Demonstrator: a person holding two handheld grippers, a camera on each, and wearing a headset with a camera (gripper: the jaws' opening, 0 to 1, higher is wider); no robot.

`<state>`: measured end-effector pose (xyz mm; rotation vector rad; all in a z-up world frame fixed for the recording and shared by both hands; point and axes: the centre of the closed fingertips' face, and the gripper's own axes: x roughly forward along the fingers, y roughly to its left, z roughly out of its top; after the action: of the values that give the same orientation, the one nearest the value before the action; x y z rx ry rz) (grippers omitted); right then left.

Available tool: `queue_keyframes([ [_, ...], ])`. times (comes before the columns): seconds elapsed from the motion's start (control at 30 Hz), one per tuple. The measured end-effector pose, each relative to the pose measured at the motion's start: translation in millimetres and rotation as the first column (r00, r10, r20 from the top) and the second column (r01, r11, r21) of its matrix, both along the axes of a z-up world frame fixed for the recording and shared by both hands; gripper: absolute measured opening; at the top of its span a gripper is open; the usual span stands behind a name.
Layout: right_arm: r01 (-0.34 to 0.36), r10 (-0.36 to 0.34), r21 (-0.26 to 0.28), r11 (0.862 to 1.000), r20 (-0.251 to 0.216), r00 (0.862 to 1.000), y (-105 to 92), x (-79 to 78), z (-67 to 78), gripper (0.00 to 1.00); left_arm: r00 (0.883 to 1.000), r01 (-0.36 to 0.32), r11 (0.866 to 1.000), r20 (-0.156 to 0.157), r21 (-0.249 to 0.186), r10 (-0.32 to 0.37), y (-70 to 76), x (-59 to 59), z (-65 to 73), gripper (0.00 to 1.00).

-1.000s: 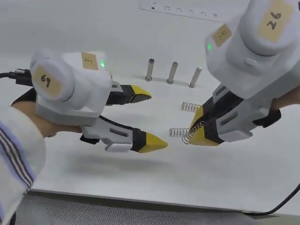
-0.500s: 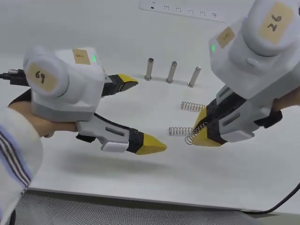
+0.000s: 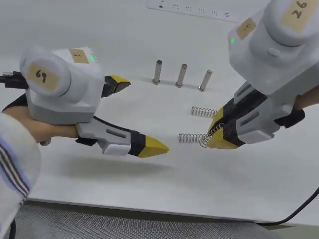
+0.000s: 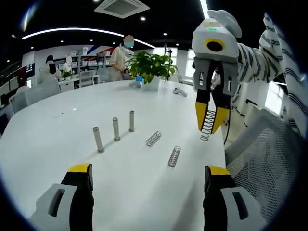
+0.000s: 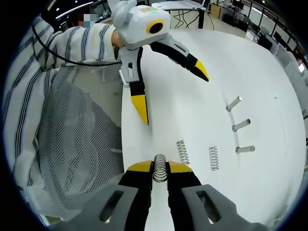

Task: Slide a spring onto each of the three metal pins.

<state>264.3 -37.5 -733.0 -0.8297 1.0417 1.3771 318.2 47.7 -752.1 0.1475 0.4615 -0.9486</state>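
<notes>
the right gripper (image 3: 213, 135) has its fingers closed on the held spring (image 5: 160, 173), seemingly just above the tabletop (image 3: 149, 189). two loose springs (image 3: 191, 138) lie beside it, near the three upright pins (image 3: 181, 75). the left gripper (image 3: 144, 114) has its fingers spread wide.

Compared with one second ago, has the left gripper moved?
Yes. In the head view the left gripper has drawn back to the left, away from the three pins, which hardly shifted.

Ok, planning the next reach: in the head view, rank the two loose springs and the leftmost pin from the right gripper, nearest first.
1. Front spring, just left of the right gripper.
2. Rear spring, beyond it.
3. Leftmost pin, far back left.
</notes>
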Motion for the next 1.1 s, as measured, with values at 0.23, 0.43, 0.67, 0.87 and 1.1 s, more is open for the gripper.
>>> queue_keyframes([
  [0.23,-0.030,0.030,-0.008,1.000,0.033,0.999,-2.3,9.0,5.1,0.08,0.998,-0.056,0.998,0.011,0.018,0.056,11.0,8.6,0.2,0.98],
  [0.43,0.025,-0.024,-0.016,1.000,0.043,0.999,-1.6,23.7,16.6,0.08,0.999,-0.055,0.998,0.000,0.013,0.055,12.0,8.1,1.6,0.98],
  [0.67,0.025,-0.020,-0.056,0.998,0.087,0.996,-5.1,49.7,31.9,0.08,0.998,-0.063,0.998,-0.006,0.018,0.063,14.1,9.1,0.3,0.98],
  [0.87,-0.009,0.020,-0.077,0.997,0.139,0.990,-1.9,75.7,53.2,0.08,0.997,-0.075,0.997,-0.015,0.020,0.076,17.1,10.7,-0.8,0.98],
  [1.1,-0.065,0.077,-0.088,0.994,0.147,0.986,12.2,86.8,67.5,0.08,0.996,-0.088,0.996,-0.025,0.027,0.089,20.1,13.4,-2.8,0.98],
])
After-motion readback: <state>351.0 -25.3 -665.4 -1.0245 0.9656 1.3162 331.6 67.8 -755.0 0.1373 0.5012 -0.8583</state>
